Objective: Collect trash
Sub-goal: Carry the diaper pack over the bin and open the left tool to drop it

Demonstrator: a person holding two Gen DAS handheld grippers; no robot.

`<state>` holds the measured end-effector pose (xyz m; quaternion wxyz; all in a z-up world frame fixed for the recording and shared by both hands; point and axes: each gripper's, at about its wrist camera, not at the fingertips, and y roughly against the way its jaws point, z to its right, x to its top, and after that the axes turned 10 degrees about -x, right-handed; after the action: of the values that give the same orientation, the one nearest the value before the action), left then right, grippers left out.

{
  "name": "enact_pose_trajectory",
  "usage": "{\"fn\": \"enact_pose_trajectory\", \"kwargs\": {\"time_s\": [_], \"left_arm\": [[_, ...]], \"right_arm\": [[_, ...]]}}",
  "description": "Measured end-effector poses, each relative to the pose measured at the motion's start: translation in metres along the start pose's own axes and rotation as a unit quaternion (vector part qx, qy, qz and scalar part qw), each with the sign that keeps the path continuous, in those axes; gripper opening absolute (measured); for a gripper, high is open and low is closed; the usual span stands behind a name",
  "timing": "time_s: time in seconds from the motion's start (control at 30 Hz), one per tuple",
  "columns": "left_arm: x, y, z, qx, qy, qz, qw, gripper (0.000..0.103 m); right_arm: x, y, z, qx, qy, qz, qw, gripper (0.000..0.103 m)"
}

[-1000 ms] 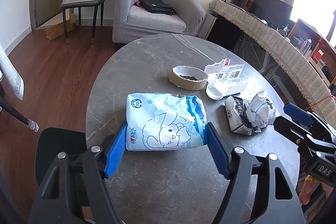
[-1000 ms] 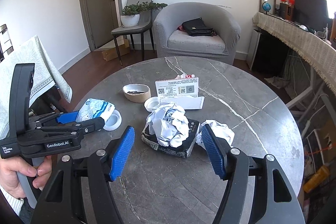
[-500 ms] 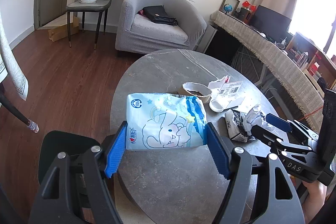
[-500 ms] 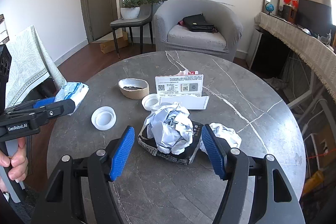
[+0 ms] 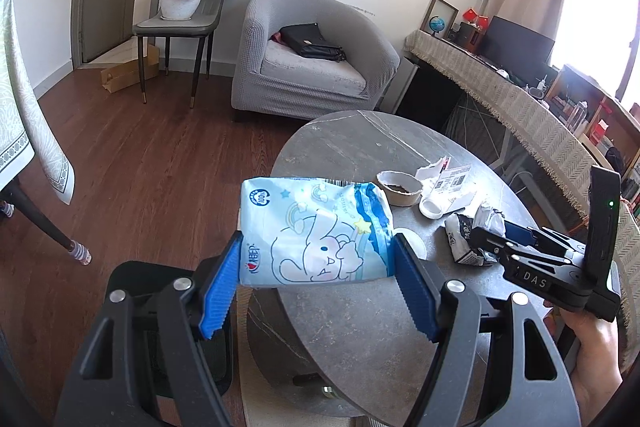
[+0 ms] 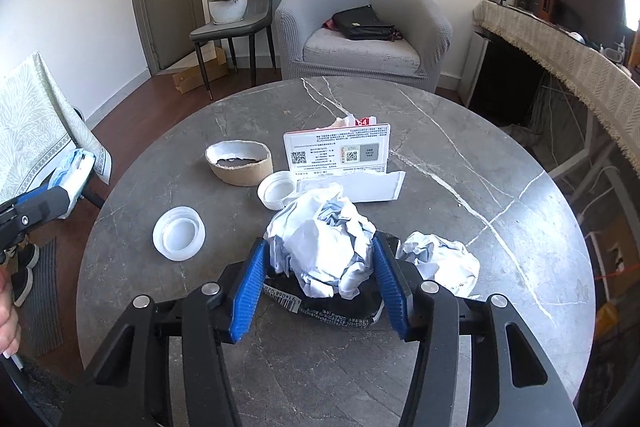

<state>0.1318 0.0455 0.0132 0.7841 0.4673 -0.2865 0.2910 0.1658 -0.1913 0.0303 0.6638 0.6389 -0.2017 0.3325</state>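
Left wrist view: left gripper [image 5: 316,281], jaws clamped on the one tissue pack [image 5: 314,233], has carried it off the table [image 5: 360,327] toward 9 o'clock; first item collected.

Right wrist view: right gripper [image 6: 318,285] jaws have narrowed around the crumpled paper [image 6: 322,247]; contact uncertain. Two paper wads, two white lids [image 6: 179,233], one tape roll [image 6: 239,163] remain.

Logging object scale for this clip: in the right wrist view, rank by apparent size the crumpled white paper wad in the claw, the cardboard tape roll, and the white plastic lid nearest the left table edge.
1. Crumpled white paper wad, though nearest the camera.
2. Cardboard tape roll.
3. White plastic lid, clearly smallest.
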Motion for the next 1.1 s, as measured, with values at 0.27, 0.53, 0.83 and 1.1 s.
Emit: {"fn": "enact_pose_trajectory", "kwargs": {"time_s": [0.27,0.53,0.83,1.1], "left_arm": [[0.001,0.015,-0.023,0.01,0.01,0.006,0.9999,0.075],[-0.003,0.027,-0.054,0.039,0.02,0.001,0.999,0.075],[-0.024,0.026,-0.112,0.066,0.051,-0.047,0.9954,0.075],[-0.057,0.011,-0.157,0.093,0.07,-0.114,0.9867,0.075]], "right_arm": [[0.009,0.013,-0.011,0.0,-0.003,0.024,1.0,0.044],[0.021,0.026,-0.046,0.047,0.004,0.041,0.998,0.044],[0.026,0.03,-0.108,0.107,0.04,0.04,0.993,0.044],[0.026,0.031,-0.167,0.161,0.069,0.03,0.984,0.044]]}}
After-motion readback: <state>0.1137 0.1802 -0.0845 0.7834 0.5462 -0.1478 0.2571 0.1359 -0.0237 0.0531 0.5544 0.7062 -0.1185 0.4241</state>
